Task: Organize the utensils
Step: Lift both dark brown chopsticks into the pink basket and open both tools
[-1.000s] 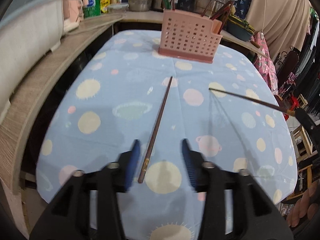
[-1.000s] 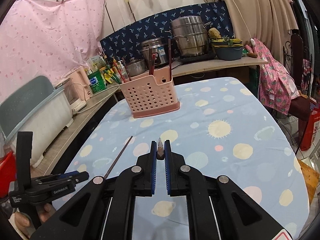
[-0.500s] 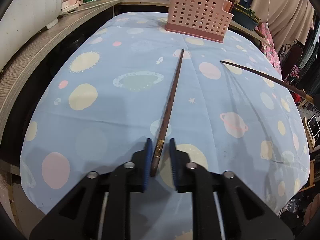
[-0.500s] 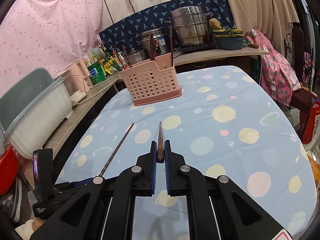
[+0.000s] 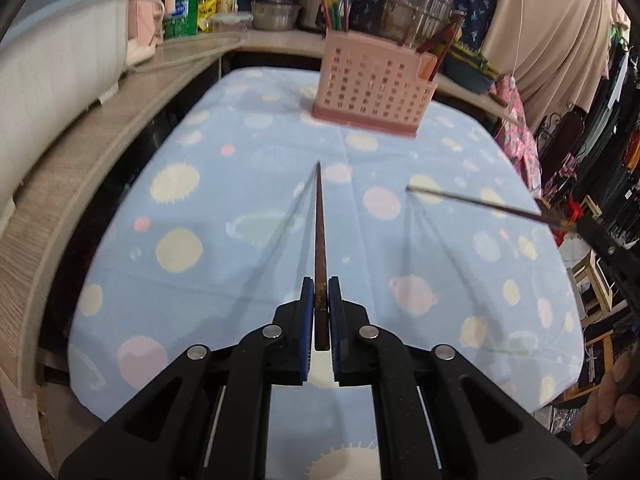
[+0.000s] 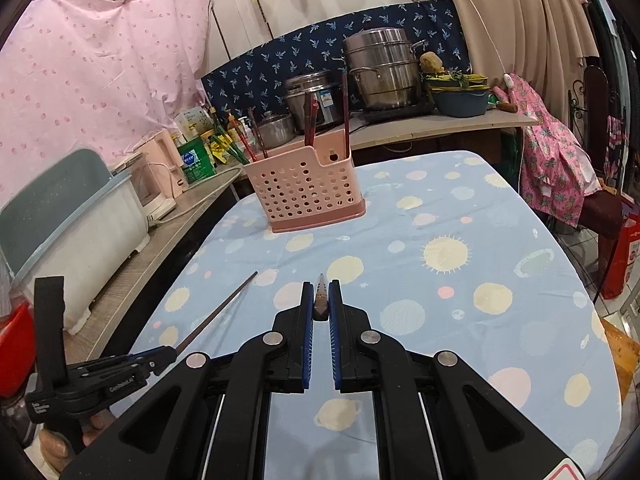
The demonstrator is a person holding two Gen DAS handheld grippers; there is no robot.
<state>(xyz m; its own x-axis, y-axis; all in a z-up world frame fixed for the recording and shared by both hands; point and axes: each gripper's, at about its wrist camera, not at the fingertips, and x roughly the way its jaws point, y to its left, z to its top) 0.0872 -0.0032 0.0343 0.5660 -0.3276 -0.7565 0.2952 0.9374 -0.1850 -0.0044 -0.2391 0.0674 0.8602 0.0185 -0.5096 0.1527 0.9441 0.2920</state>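
My left gripper (image 5: 320, 292) is shut on the thick end of a dark brown chopstick (image 5: 319, 224), which is lifted off the table and points toward the pink perforated utensil holder (image 5: 370, 90). My right gripper (image 6: 321, 294) is shut on a second chopstick (image 6: 321, 294), seen end-on; in the left wrist view it (image 5: 476, 202) reaches in from the right above the cloth. In the right wrist view the left gripper (image 6: 160, 354) is at lower left with its chopstick (image 6: 218, 312). The holder (image 6: 306, 184) has a few chopsticks standing in it.
The table has a blue planet-print cloth (image 6: 460, 280). A wooden counter (image 5: 80, 152) runs along the left with a white tub (image 5: 52, 80). Steel pots (image 6: 380, 68), bottles and a pink appliance (image 6: 158, 172) stand behind the holder. A chair with pink clothing (image 6: 556, 168) is right.
My left gripper closed on the chopstick that lay on the cloth and raised it off the table. My right gripper kept its chopstick and shifted only slightly.
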